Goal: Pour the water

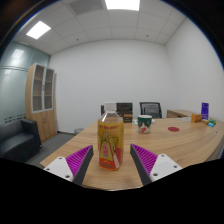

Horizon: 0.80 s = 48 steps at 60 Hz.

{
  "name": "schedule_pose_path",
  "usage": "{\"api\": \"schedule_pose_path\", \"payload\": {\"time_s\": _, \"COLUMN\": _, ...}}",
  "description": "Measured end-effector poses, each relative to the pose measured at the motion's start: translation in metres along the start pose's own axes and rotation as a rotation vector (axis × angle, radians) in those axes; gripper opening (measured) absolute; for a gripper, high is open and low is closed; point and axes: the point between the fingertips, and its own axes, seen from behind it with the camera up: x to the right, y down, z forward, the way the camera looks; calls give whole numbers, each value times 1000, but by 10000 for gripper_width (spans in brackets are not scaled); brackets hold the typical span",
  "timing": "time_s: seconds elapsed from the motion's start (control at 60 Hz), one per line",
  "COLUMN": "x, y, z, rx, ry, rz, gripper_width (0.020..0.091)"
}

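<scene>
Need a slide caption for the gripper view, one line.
Open claw approaching an orange-labelled bottle standing between its fingers on a wooden table, cup beyond.

Label print on the bottle [110,142] too small to read. Bottle's foot screened by the near edge of the counter [185,145] and the finger pads [79,160]; contact between pads and bottle not determinable. Liquid level inside the bottle not made out. Cup [144,124] beyond the bottle too small to judge contents. Small items at the far end of the counter [203,116] too small to identify. Chairs [150,108] partly hidden behind the counter. Cabinet [42,98] contents indistinct.
</scene>
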Motion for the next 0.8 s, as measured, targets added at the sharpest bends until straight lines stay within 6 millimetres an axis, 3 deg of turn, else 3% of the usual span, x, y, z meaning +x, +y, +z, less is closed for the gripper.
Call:
{"api": "schedule_pose_path", "payload": {"time_s": 0.2, "x": 9, "y": -8, "z": 56, "rx": 1, "ry": 127, "rz": -28, "gripper_width": 828}}
{"api": "schedule_pose_path", "payload": {"time_s": 0.233, "x": 11, "y": -11, "z": 62, "rx": 3, "ry": 142, "rz": -32, "gripper_width": 757}}
{"api": "schedule_pose_path", "payload": {"time_s": 0.25, "x": 12, "y": -11, "z": 64, "rx": 4, "ry": 153, "rz": -35, "gripper_width": 649}}
{"api": "schedule_pose_path", "payload": {"time_s": 0.267, "x": 12, "y": -13, "z": 63, "rx": 2, "ry": 168, "rz": -37, "gripper_width": 622}}
{"api": "schedule_pose_path", "payload": {"time_s": 0.45, "x": 2, "y": -18, "z": 64, "rx": 37, "ry": 197, "rz": -101, "gripper_width": 519}}
{"api": "schedule_pose_path", "payload": {"time_s": 0.517, "x": -4, "y": -16, "z": 67, "rx": 42, "ry": 187, "rz": -103, "gripper_width": 451}}
{"api": "schedule_pose_path", "payload": {"time_s": 0.617, "x": -7, "y": -16, "z": 69, "rx": 20, "ry": 146, "rz": -53, "gripper_width": 447}}
{"api": "schedule_pose_path", "payload": {"time_s": 0.683, "x": -11, "y": -22, "z": 80, "rx": 12, "ry": 99, "rz": 8, "gripper_width": 448}}
{"api": "schedule_pose_path", "payload": {"time_s": 0.8, "x": -25, "y": -56, "z": 98, "rx": 3, "ry": -20, "rz": 176, "gripper_width": 446}}
